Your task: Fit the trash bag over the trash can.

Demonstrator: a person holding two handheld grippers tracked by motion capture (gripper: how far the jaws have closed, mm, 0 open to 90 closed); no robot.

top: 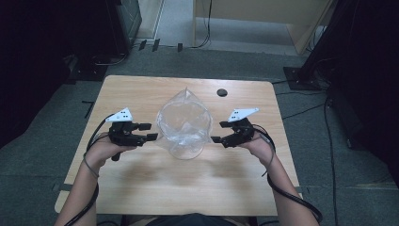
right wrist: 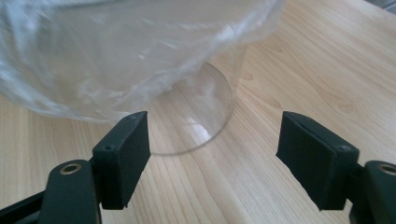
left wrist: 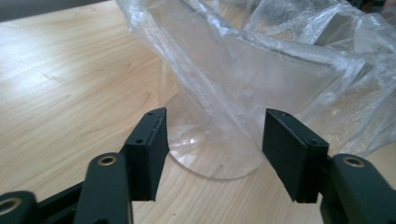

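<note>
A clear bag (top: 184, 120) is draped into and over a clear round container (top: 186, 149) that stands upright at the middle of the table (top: 141, 188). The container's long axis is vertical, its mouth facing up. The bag's loose top rises to a peak on the far side, and its film hangs down over the rim outside the wall, so it looks like a liner being fitted.

The left gripper (top: 149, 132) sits just beside the bag's left flank and the right gripper (top: 217, 133) just beside its right, both pointing inward at it. Each has its jaws spread with nothing between them; in both gripper views the film and the container's base lie just ahead. Flanking the container this way probably lets each gripper take a side of the film.
</note>
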